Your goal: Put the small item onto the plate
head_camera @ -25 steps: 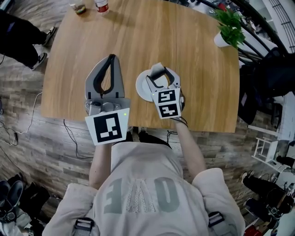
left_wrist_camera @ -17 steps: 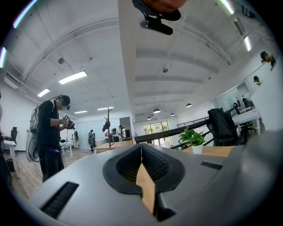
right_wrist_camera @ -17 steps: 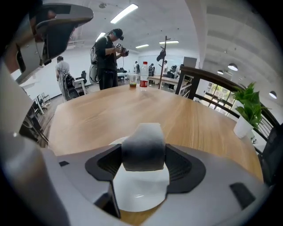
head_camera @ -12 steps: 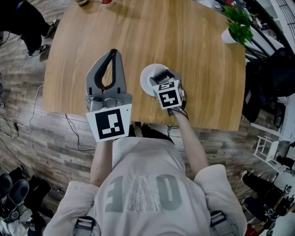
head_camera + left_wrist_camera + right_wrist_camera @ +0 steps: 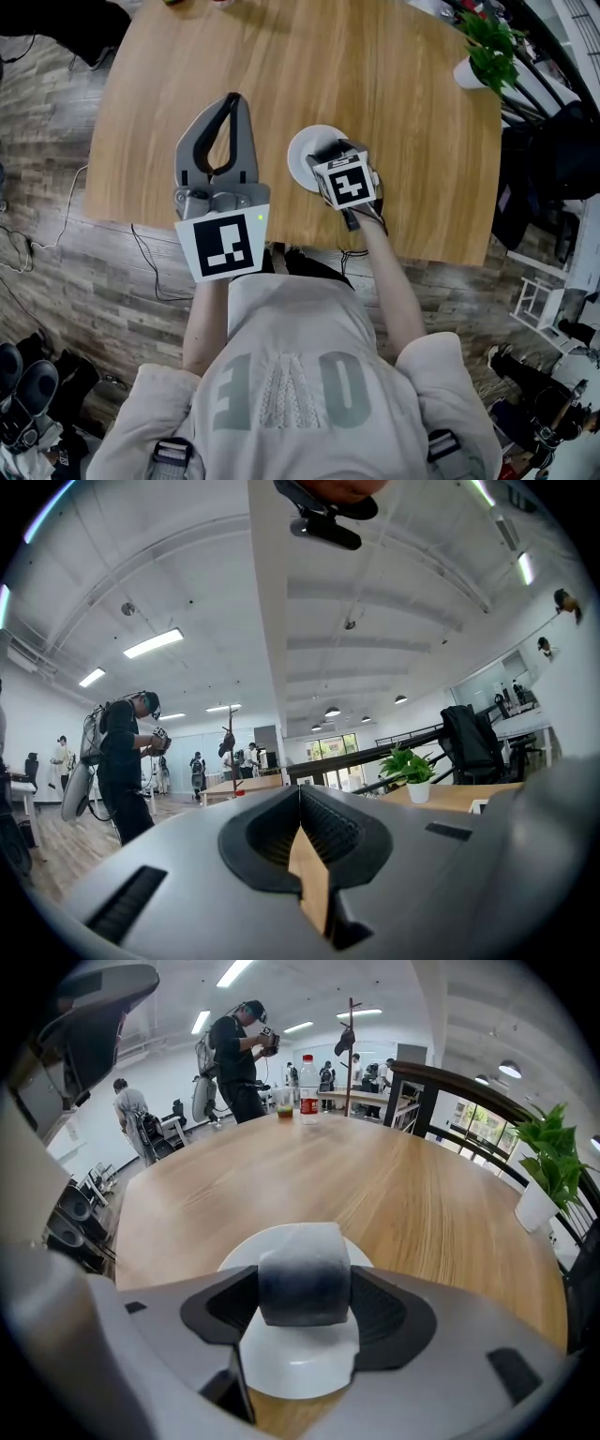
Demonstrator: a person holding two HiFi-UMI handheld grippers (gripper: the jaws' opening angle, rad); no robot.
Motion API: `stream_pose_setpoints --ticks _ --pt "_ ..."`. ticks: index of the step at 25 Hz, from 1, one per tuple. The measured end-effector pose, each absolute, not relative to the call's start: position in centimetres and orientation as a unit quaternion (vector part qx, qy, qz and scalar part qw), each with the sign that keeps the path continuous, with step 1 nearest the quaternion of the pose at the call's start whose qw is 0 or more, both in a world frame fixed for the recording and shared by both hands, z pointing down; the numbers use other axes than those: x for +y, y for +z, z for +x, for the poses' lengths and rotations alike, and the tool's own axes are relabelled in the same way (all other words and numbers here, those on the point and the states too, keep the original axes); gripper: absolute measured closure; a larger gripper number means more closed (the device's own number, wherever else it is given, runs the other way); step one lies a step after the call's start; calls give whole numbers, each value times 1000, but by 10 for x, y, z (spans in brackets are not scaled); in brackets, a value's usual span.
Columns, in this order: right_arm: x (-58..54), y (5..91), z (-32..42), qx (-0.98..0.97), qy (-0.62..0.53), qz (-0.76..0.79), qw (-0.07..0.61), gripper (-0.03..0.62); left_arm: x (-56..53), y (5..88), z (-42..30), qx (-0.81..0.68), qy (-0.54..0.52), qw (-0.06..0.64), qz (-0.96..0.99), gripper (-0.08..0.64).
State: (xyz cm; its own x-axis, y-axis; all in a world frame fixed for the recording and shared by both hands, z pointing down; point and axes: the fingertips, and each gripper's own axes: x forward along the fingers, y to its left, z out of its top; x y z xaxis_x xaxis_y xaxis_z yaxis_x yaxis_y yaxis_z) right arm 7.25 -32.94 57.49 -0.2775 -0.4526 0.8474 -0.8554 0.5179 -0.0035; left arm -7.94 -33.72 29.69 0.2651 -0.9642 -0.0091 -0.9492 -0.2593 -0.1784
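Since a second ago the right gripper [image 5: 330, 155] has tipped further down over the white plate [image 5: 302, 150], so its marker cube now covers more of the plate in the head view, while the left gripper [image 5: 230, 103] has kept its place to the left. A large rounded wooden table [image 5: 375, 84] fills the far half of the scene, above a wood-plank floor [image 5: 56, 234]. The person, in a pale shirt, stands at the table's near edge with both arms stretched forward. The left gripper hovers over the table with its jaws pressed together at the tips and nothing between them. The right gripper [image 5: 305, 1312] is clamped on the small item [image 5: 303, 1283], a pale grey rounded block, held over the middle of the plate [image 5: 300, 1377]; whether the block touches the plate cannot be told. A potted green plant [image 5: 487, 52] stands at the table's far right edge. A red-labelled bottle [image 5: 307, 1076] and a cup [image 5: 285, 1102] stand together at the far left edge.
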Motion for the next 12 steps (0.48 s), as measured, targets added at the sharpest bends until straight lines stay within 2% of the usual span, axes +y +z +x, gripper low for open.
stream_pose_setpoints --ticks 5,12 --pt "-322 580 71 -758 239 421 437 288 -333 295 -78 603 -54 77 -792 551" --pt "-321 585 77 -755 243 434 426 290 -330 296 -83 608 -53 74 -789 551"
